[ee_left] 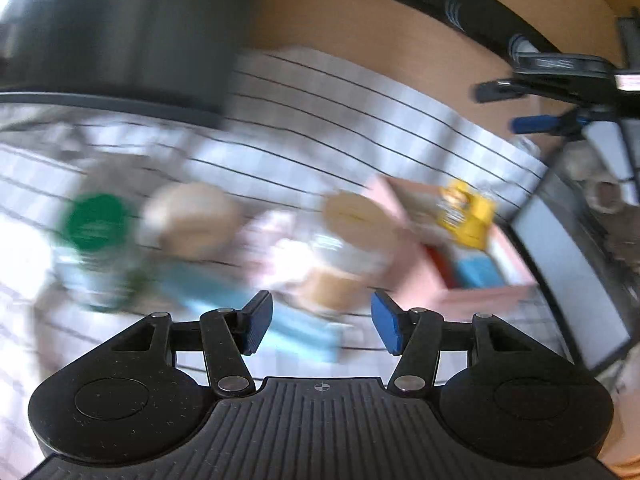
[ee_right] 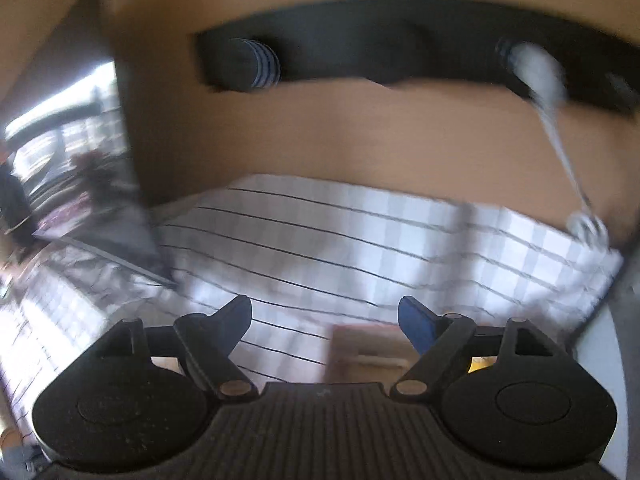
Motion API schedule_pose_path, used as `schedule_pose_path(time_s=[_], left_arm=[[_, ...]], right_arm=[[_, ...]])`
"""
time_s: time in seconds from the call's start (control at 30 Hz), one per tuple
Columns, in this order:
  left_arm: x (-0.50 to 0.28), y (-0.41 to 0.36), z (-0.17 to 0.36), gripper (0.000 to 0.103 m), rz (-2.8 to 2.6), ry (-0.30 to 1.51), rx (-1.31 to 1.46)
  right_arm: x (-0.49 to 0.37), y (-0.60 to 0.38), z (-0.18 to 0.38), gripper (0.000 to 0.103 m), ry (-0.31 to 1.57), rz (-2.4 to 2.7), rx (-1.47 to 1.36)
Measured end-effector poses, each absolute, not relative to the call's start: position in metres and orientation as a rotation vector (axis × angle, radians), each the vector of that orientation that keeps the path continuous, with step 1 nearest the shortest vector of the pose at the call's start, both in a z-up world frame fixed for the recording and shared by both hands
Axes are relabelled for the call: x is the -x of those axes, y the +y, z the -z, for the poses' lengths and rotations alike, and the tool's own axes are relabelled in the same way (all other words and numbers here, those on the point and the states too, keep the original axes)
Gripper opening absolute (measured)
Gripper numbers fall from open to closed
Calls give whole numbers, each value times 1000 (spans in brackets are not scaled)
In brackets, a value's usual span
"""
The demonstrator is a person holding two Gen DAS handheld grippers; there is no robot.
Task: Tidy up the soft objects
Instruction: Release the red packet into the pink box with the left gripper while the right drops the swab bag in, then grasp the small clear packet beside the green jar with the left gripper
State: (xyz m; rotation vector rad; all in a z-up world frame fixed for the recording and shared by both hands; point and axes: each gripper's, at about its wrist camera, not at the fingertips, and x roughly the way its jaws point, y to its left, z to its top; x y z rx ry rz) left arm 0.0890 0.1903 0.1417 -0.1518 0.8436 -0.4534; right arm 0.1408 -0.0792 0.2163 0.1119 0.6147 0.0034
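Note:
Both views are motion-blurred. In the left wrist view my left gripper (ee_left: 322,322) is open and empty above a cluster of small objects on a white checked cloth (ee_left: 360,112): a green round lid (ee_left: 96,222), a beige round soft item (ee_left: 192,220), a light blue piece (ee_left: 224,300), a white-pink item (ee_left: 288,256) and a tan disc (ee_left: 352,212). A pink box (ee_left: 452,256) at the right holds yellow (ee_left: 466,214), red and blue items. My right gripper (ee_left: 532,124) appears far right. In the right wrist view my right gripper (ee_right: 324,320) is open and empty over the cloth (ee_right: 360,232), with the pink box (ee_right: 360,348) just below it.
A dark bin (ee_left: 120,28) stands at the back left on the cloth. A monitor-like panel (ee_left: 572,280) lies at the right. A wooden wall (ee_right: 320,132) with a black slot (ee_right: 400,48) rises behind the table. A white cable (ee_right: 560,148) hangs at right.

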Motion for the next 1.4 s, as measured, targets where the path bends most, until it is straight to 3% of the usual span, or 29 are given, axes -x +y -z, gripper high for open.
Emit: schedule_pose_path(time_s=[0.3, 0.57, 0.7, 0.9, 1.2, 1.4], left_arm=[[-108, 334, -193, 59, 186, 638, 98], [-139, 418, -232, 59, 111, 566, 113], [-169, 421, -213, 59, 248, 680, 182], [-235, 381, -139, 56, 457, 980, 299], [-317, 323, -65, 52, 411, 1293, -8], [-331, 306, -37, 48, 411, 1373, -85]], right_arm=[[-183, 73, -285, 82, 553, -189, -29], [-210, 165, -332, 82, 472, -334, -15], [-220, 168, -322, 82, 499, -352, 22], [-240, 150, -278, 82, 611, -305, 139], [-258, 98, -224, 82, 713, -313, 156], [-290, 90, -188, 82, 797, -313, 115]])
